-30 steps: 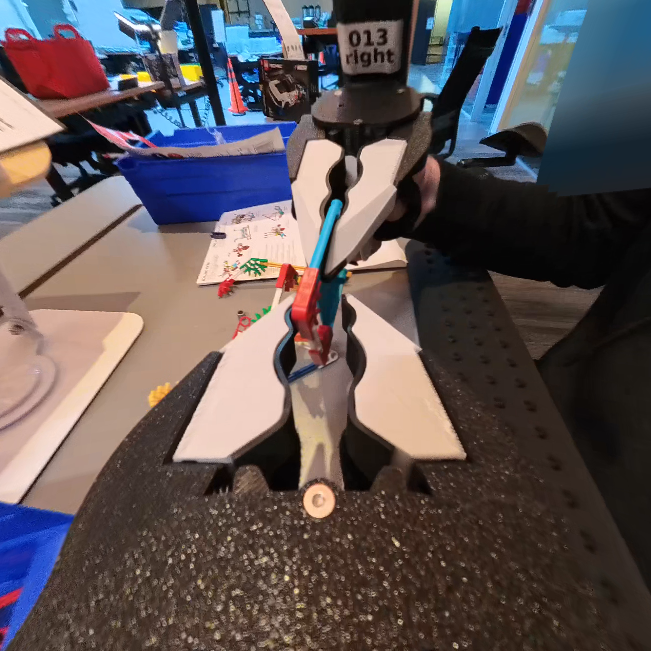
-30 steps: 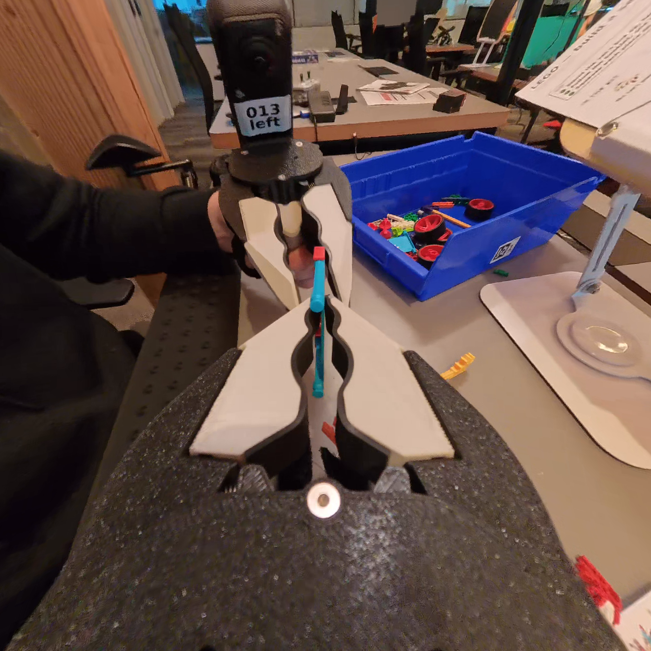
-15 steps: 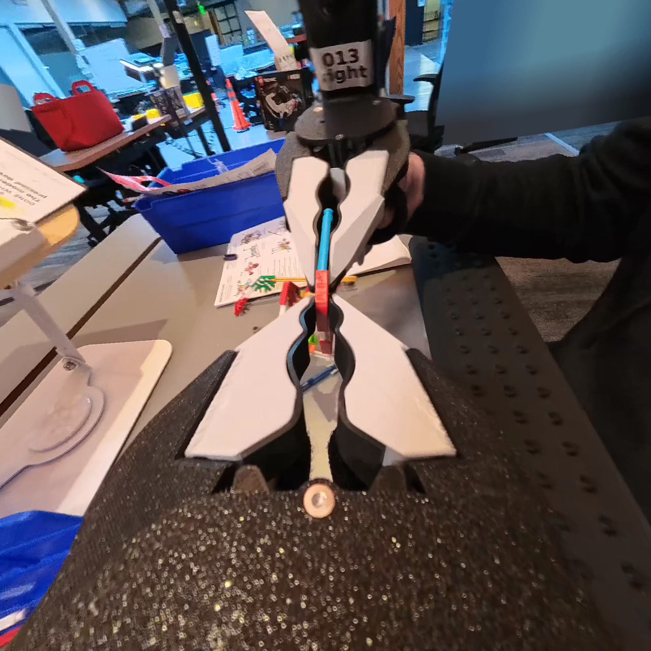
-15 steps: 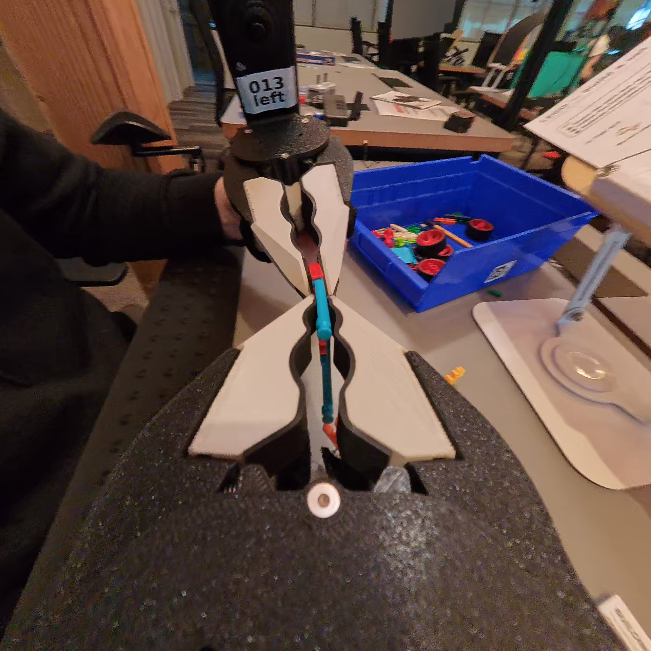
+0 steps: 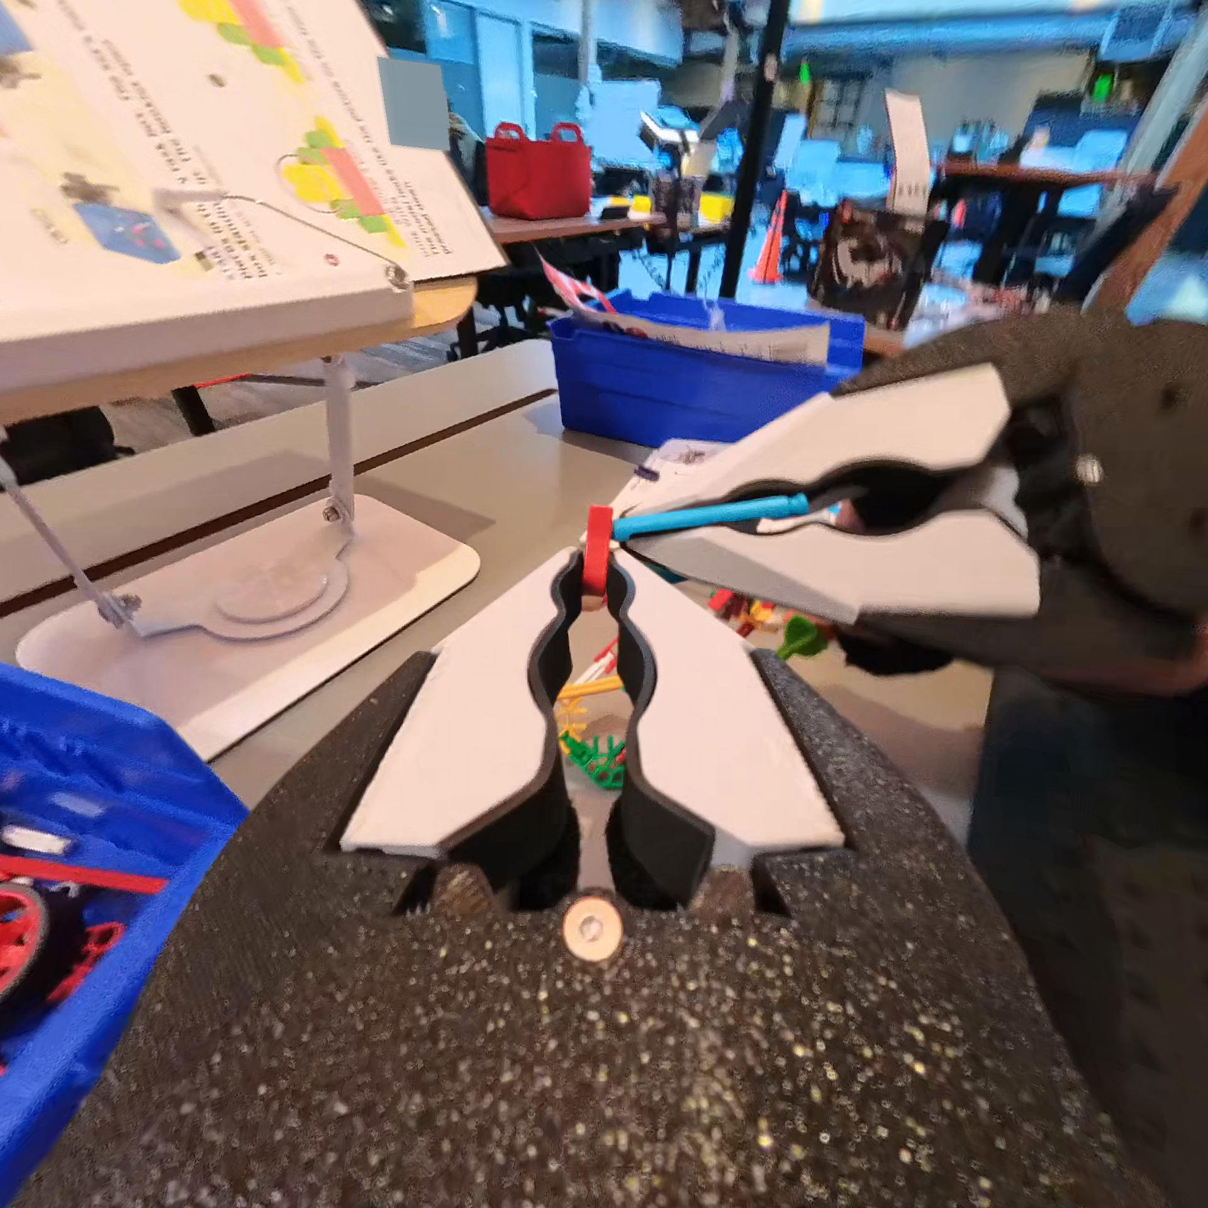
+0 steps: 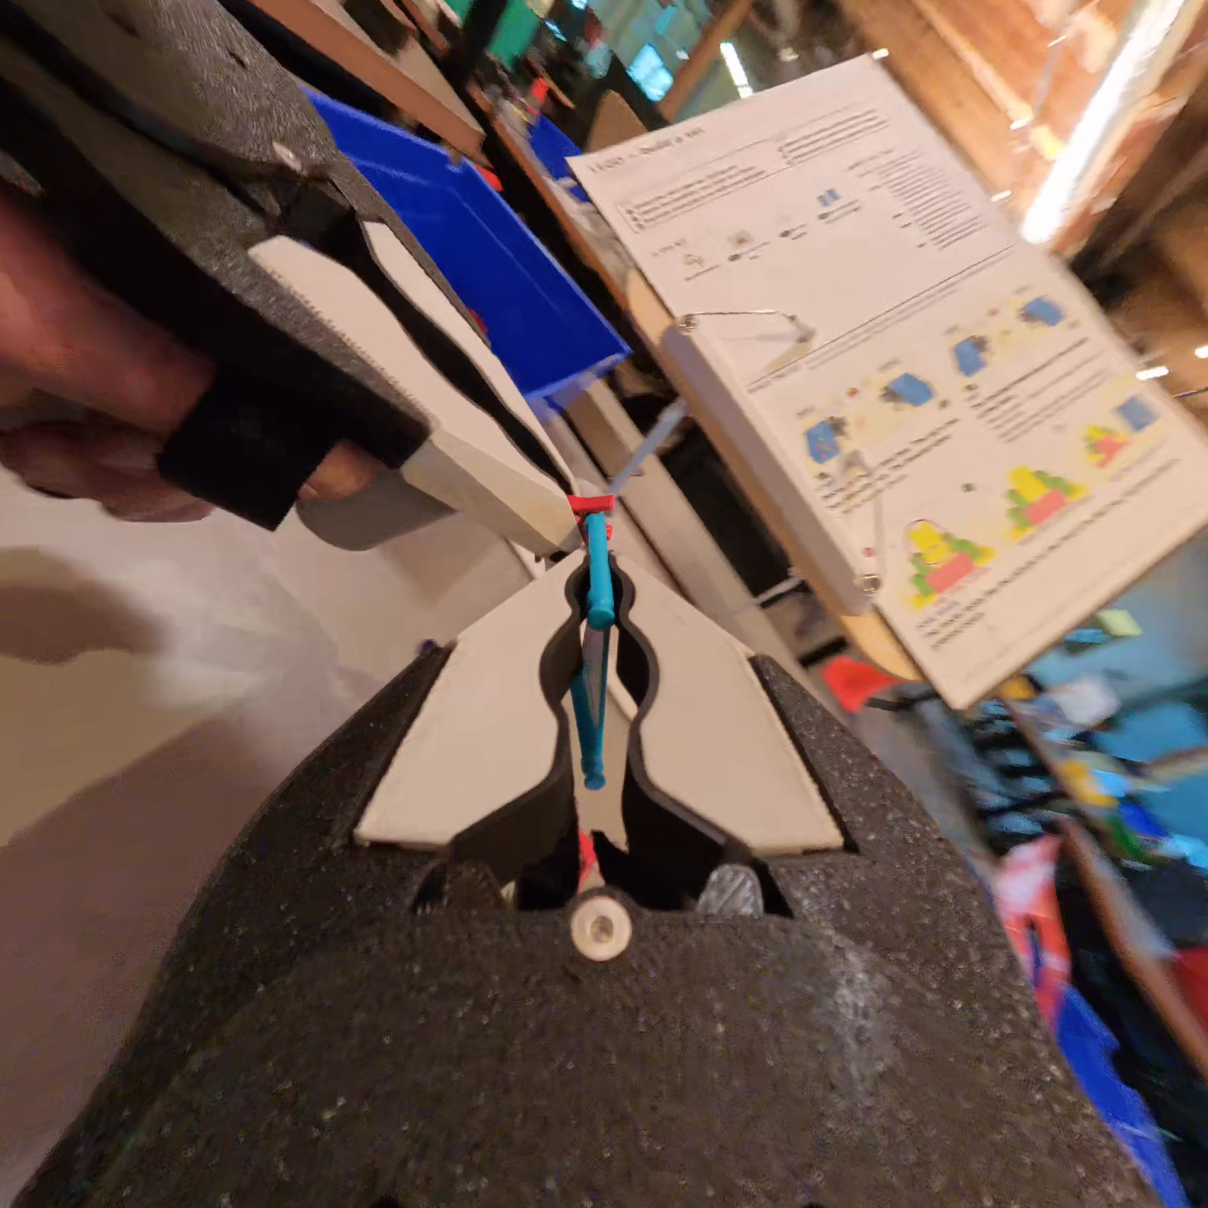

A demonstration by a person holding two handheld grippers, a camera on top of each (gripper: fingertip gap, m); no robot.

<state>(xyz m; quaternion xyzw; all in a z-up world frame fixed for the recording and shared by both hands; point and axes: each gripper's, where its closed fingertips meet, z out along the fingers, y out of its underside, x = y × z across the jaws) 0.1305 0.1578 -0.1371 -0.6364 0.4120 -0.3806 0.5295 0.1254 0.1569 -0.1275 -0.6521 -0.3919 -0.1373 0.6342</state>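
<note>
1. Left wrist view: the grey desk (image 5: 497, 451) carries a white document stand (image 5: 216, 608) at ten o'clock and a blue bin (image 5: 680, 392) at one o'clock.
2. The left tool (image 5: 593, 575) is closed on a red connector (image 5: 596, 552) at its tips.
3. The right tool (image 6: 598, 575), at three o'clock in that view, is clamped on a blue rod (image 6: 596, 569) that meets the connector; keeping rod and socket in line looks wise.
4. Loose coloured pieces (image 5: 591, 752) lie on the desk below.
</note>
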